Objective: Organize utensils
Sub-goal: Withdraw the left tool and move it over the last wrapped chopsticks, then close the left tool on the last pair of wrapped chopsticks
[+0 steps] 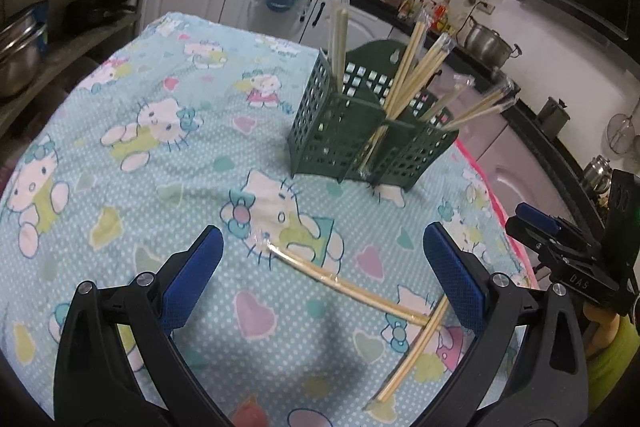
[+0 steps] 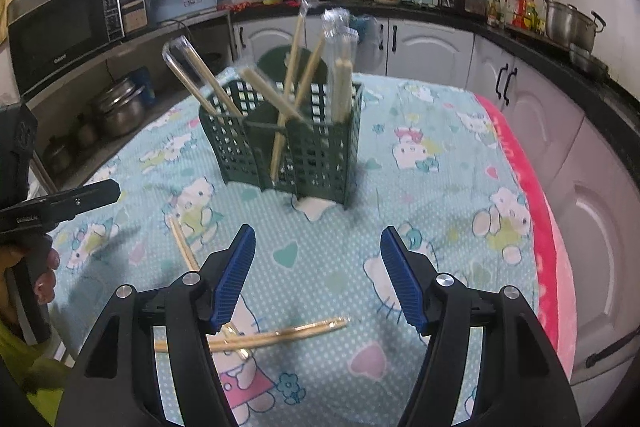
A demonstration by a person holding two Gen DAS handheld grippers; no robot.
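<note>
A dark green perforated utensil holder (image 1: 360, 131) stands on the table with several wrapped chopstick pairs (image 1: 416, 67) upright in its compartments; it also shows in the right wrist view (image 2: 288, 147). Two wrapped chopstick pairs lie crossed on the cloth: one (image 1: 344, 285) runs left to right, the other (image 1: 416, 343) slants toward the near edge. In the right wrist view they are pair one (image 2: 280, 335) and pair two (image 2: 182, 243). My left gripper (image 1: 322, 267) is open and empty above the crossed pairs. My right gripper (image 2: 318, 279) is open and empty above them; it also shows in the left wrist view (image 1: 532, 223).
The table carries a light blue cartoon-cat cloth (image 1: 160, 147) with a pink border (image 2: 532, 211) on its right side. White kitchen cabinets (image 2: 432, 43), a black counter, a steel pot (image 2: 568, 23) and a microwave (image 2: 64, 35) surround the table. The left gripper's body shows at the left (image 2: 60, 205).
</note>
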